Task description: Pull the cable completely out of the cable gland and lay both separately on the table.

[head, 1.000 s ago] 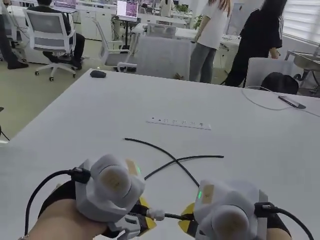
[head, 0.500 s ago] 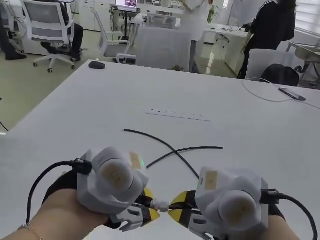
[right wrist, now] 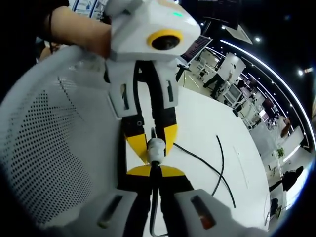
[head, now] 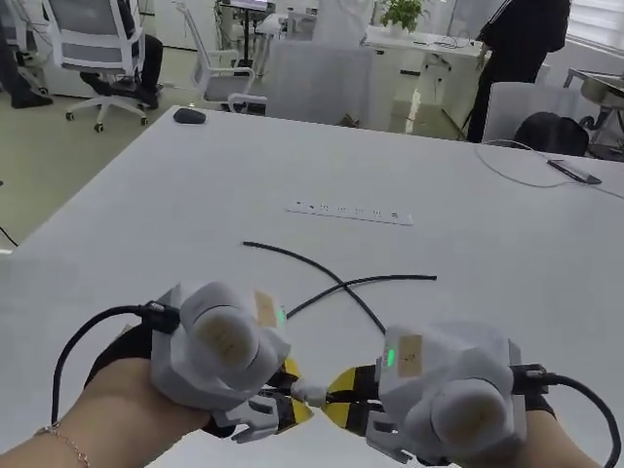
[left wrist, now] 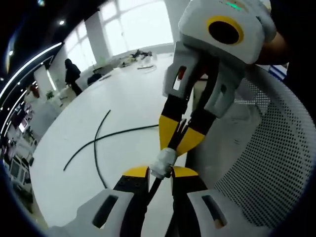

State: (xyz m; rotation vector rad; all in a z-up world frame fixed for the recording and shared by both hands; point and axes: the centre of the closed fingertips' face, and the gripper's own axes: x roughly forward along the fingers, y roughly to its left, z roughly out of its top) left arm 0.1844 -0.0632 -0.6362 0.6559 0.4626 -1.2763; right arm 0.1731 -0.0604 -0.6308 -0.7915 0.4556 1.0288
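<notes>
L tool [head: 290, 395] clamped on white cable gland [head: 310, 394]. R tool [head: 338, 398] tip-to-tip w/ it, clamped on black cable [right wrist: 154, 192] right at the gland's end. Cable not out of gland yet; both held by near edge of surface [head: 195, 214]. Further back: two loose black leads [head: 331, 283] lying crossed on surface, then white pwr strip [head: 349, 213], dark mouse [head: 189, 116] near far edge.
</notes>
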